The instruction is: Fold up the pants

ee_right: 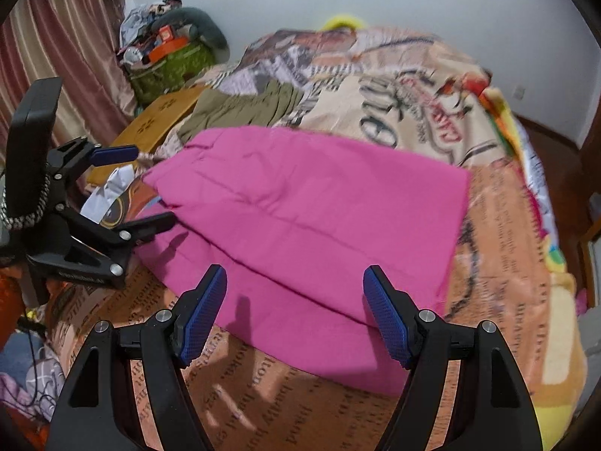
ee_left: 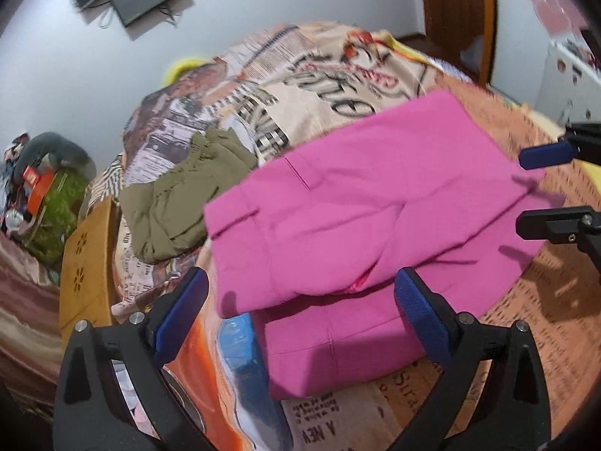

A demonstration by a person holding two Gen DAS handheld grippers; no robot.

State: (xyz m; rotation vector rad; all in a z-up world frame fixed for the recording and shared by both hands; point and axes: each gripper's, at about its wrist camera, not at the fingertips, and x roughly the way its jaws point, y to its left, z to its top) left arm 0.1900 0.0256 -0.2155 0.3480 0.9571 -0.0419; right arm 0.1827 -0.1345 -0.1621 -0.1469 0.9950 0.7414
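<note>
Pink pants [ee_left: 357, 203] lie on the bed, folded over on themselves, with a lower layer sticking out at the near edge [ee_left: 330, 345]. They also show in the right wrist view [ee_right: 308, 218]. My left gripper [ee_left: 300, 312] is open and empty, hovering just above the near left part of the pants. My right gripper [ee_right: 295, 308] is open and empty over the near edge of the pants. The right gripper shows at the right edge of the left wrist view [ee_left: 544, 188], open. The left gripper shows at the left in the right wrist view [ee_right: 146, 188], open.
An olive green garment [ee_left: 180, 195] lies crumpled beyond the pants, also in the right wrist view [ee_right: 244, 107]. The bed has a printed blanket [ee_left: 319, 86]. A wooden board [ee_left: 86, 263] and a cluttered green bag [ee_right: 169, 64] sit at the bed's side. Curtains [ee_right: 64, 37] hang left.
</note>
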